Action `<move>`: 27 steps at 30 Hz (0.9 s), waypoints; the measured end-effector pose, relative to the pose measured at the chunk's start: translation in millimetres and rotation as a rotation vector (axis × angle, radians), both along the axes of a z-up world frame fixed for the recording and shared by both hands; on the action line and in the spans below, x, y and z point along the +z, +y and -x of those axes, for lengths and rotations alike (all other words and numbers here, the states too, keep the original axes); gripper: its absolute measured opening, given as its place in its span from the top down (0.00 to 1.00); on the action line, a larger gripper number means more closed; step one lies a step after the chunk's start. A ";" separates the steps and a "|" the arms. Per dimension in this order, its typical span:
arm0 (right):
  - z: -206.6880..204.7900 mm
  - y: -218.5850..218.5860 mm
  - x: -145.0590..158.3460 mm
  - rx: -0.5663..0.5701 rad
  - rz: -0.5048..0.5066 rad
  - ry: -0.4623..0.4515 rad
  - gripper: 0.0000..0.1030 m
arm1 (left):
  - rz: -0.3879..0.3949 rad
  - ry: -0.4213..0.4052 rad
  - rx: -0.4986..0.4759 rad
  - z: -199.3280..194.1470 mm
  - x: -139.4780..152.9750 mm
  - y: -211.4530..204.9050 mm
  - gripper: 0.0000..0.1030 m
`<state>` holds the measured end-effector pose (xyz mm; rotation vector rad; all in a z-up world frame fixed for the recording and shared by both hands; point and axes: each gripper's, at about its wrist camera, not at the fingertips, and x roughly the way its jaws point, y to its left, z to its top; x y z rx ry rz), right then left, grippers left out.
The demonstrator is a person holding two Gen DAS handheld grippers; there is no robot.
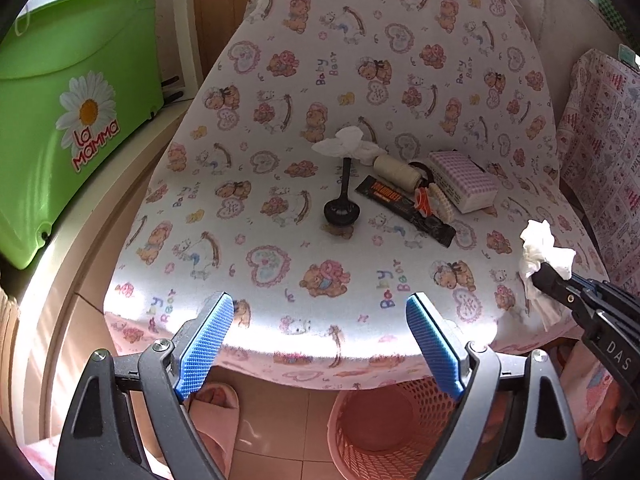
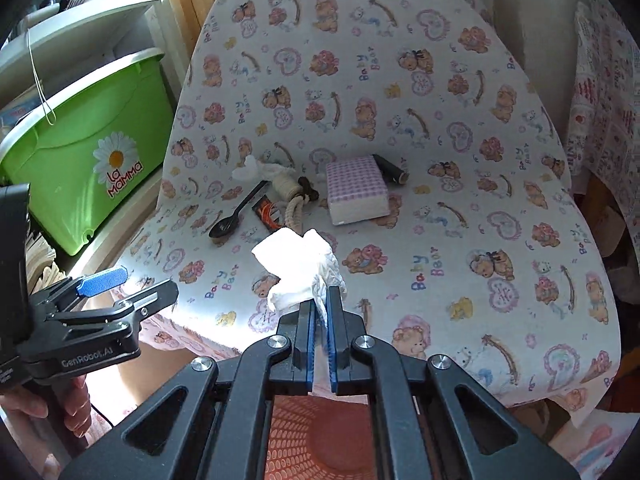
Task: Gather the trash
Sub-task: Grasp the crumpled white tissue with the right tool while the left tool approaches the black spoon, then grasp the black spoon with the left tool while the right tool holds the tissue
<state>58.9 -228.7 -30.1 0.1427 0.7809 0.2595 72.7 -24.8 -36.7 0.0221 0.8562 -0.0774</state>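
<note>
The right gripper (image 2: 320, 300) is seen nearest the lens with its blue pads clamped on a crumpled white tissue (image 2: 298, 268), which is held clear above the front edge of the bear-print tablecloth (image 2: 460, 80); directly beneath it, the pink mesh basket (image 2: 316, 436) is glimpsed between the gripper's arms; the step in hand is judged to be the carrying of this tissue to the basket, and the next move would call for it to be lowered over the basket mouth and let go there. The left gripper (image 1: 320, 340) is held wide apart with nothing between its pads, just short of the table edge; a second tissue (image 1: 346, 144) and a dark wrapper (image 1: 404, 208) are left by the black spoon (image 1: 342, 204), seemingly next for collection. Only from the left wrist is the basket's round rim (image 1: 340, 404) shown, with a slipper (image 1: 218, 408) beside it; only from the right wrist are the pads' hold on the tissue and the person's hand (image 2: 32, 412) on the left handle shown.
</note>
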 end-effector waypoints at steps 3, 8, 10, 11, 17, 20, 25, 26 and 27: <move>0.1 -4.6 4.5 -0.015 0.022 -0.007 0.94 | -0.005 0.019 -0.064 -25.8 6.3 -11.0 0.25; -0.4 -10.5 7.1 -0.014 0.006 0.008 0.94 | -0.030 0.089 -0.073 -67.0 -6.1 -16.3 0.49; -1.0 -10.1 8.2 -0.005 0.007 0.006 0.94 | 0.040 0.131 -0.037 -79.3 -16.1 -10.0 0.61; -0.2 -10.1 8.8 -0.003 0.015 0.000 0.94 | 0.079 0.137 -0.031 -82.6 -18.9 -8.6 0.65; 3.3 -15.1 12.7 0.009 -0.022 0.017 0.94 | 0.010 0.111 -0.086 -92.3 -24.1 -25.9 0.64; 4.7 -16.1 16.5 -0.005 0.006 -0.007 0.94 | 0.007 0.102 -0.073 -95.7 -22.9 -26.6 0.73; 7.3 -21.7 20.0 -0.011 -0.019 -0.011 0.94 | -0.003 0.039 -0.101 -77.2 -9.9 -26.3 0.74; 8.9 -22.0 20.6 -0.005 -0.016 -0.009 0.94 | -0.038 0.029 -0.095 -69.7 -7.5 -25.9 0.74; 10.3 -21.3 21.3 0.004 -0.016 -0.007 0.94 | -0.054 0.019 -0.091 -62.9 -5.5 -25.5 0.74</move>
